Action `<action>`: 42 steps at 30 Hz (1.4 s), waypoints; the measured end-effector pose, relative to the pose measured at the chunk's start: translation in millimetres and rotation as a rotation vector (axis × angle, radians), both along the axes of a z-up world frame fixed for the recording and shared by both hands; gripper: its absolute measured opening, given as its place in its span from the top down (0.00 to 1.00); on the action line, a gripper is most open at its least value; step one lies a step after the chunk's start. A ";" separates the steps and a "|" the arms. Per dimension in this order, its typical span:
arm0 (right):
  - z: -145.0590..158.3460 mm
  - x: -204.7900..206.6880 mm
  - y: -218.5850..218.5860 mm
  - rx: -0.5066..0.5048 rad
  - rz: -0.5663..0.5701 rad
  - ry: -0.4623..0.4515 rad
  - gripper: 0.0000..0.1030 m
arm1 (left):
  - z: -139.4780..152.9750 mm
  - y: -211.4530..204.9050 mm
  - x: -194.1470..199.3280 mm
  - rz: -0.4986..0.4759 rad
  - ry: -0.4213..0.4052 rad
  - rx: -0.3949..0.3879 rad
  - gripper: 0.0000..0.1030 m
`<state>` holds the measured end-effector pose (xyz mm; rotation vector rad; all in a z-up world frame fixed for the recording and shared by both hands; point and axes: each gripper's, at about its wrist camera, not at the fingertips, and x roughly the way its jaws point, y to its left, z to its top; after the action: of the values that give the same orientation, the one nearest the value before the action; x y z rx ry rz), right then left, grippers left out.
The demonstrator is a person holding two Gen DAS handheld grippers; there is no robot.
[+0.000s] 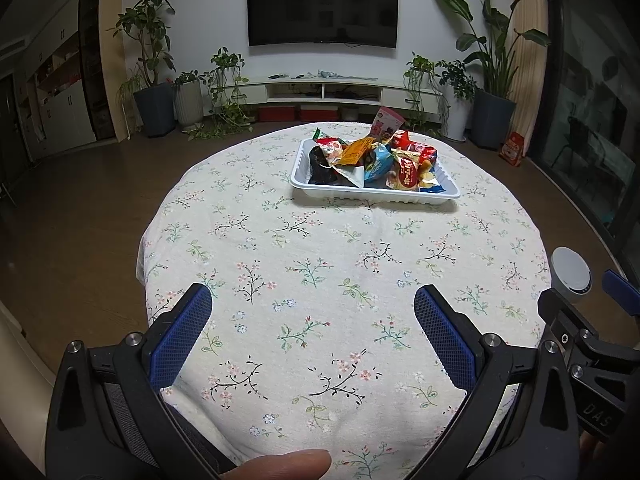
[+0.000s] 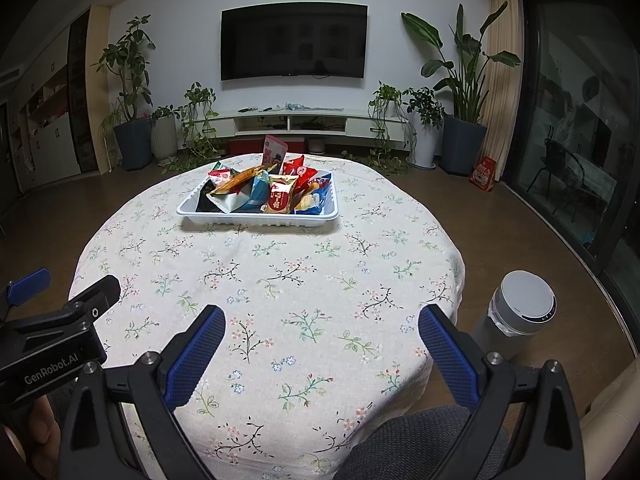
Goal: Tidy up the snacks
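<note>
Crinkly snack packets (image 1: 372, 160) heap in rectangular plastic tray (image 1: 376, 196).

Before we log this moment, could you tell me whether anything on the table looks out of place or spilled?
Nothing is spilled. The snack packets lie jumbled in the white tray, a pink one sticking up at the back.

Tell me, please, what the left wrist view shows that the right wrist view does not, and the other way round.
Only the left wrist view shows a fingertip at its bottom edge, below the open left gripper. Only the right wrist view shows the grey cylinder from lid down to body, beside the table, and a grey cushion near the open right gripper. Both show the white tray piled with snack packets on the floral tablecloth, the television and potted plants.
</note>
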<state>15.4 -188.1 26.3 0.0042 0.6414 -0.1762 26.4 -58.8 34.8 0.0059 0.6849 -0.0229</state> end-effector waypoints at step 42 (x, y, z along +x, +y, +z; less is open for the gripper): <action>1.8 -0.5 0.2 0.000 0.001 0.004 0.03 | -4.9 -3.6 -2.6 -0.014 -0.003 0.005 0.00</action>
<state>15.0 -187.9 28.1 0.0039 0.6452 -0.1756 23.7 -62.4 29.9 0.0156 0.6823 -0.0345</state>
